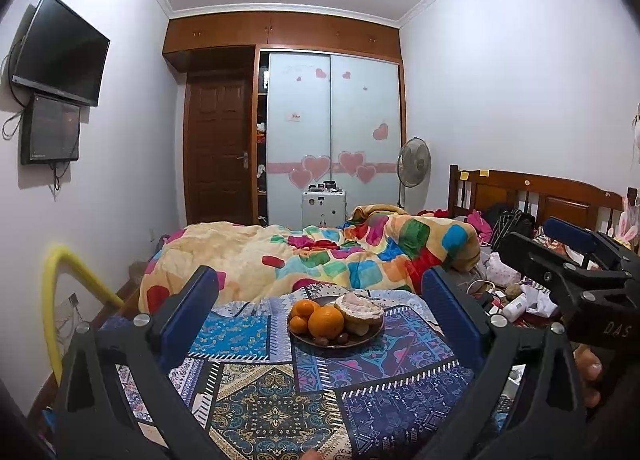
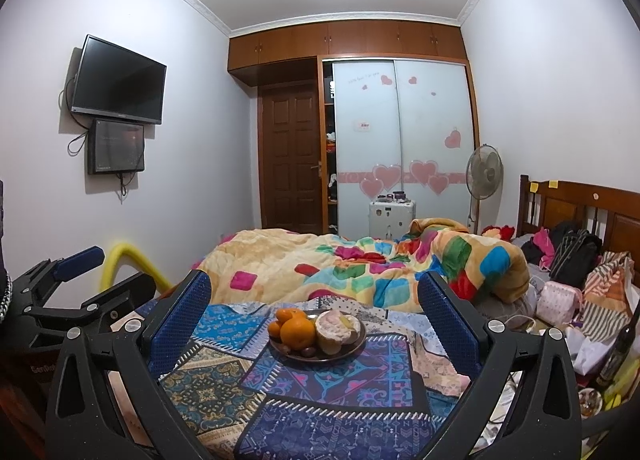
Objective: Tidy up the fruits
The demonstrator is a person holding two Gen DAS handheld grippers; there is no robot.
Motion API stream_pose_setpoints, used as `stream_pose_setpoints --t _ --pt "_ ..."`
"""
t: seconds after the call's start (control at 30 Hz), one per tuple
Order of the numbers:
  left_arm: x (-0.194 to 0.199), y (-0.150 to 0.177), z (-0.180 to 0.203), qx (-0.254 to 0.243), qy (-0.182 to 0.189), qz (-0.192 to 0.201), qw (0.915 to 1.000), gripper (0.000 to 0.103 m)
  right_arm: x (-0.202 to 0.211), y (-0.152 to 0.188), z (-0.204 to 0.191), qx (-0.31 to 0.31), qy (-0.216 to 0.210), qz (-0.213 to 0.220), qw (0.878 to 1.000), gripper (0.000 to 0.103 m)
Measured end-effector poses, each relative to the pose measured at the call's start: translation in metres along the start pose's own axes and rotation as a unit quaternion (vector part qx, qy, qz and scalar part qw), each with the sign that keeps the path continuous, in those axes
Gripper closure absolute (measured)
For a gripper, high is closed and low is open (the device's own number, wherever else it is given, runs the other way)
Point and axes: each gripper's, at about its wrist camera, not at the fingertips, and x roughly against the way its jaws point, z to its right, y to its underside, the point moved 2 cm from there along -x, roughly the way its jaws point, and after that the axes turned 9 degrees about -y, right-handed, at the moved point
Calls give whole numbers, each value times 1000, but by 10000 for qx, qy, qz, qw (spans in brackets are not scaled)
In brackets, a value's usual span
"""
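A round metal plate (image 1: 362, 338) sits on a patterned blue cloth (image 1: 280, 392) on the bed. It holds several oranges (image 1: 325, 320), a peeled pomelo (image 1: 359, 310) and small dark round fruits (image 1: 320, 341). The plate (image 2: 356, 346) with oranges (image 2: 297, 332) and pomelo (image 2: 339, 327) also shows in the right wrist view. My left gripper (image 1: 320, 300) is open and empty, short of the plate. My right gripper (image 2: 316, 296) is open and empty, also short of it. The right gripper appears at the right edge of the left wrist view (image 1: 568, 260).
A colourful quilt (image 1: 312, 260) is heaped behind the cloth. Clothes, bags and small items clutter the bed's right side (image 2: 568, 284) by the wooden headboard (image 1: 536, 195). A yellow tube (image 1: 68, 272) curves at the left. A fan, wardrobe and door stand at the back.
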Motion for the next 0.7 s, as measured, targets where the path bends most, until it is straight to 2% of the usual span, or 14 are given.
stream_pose_setpoints --t 0.7 --pt "0 5 2 93 70 -97 9999 0 1 4 1 -34 21 -51 10000 0"
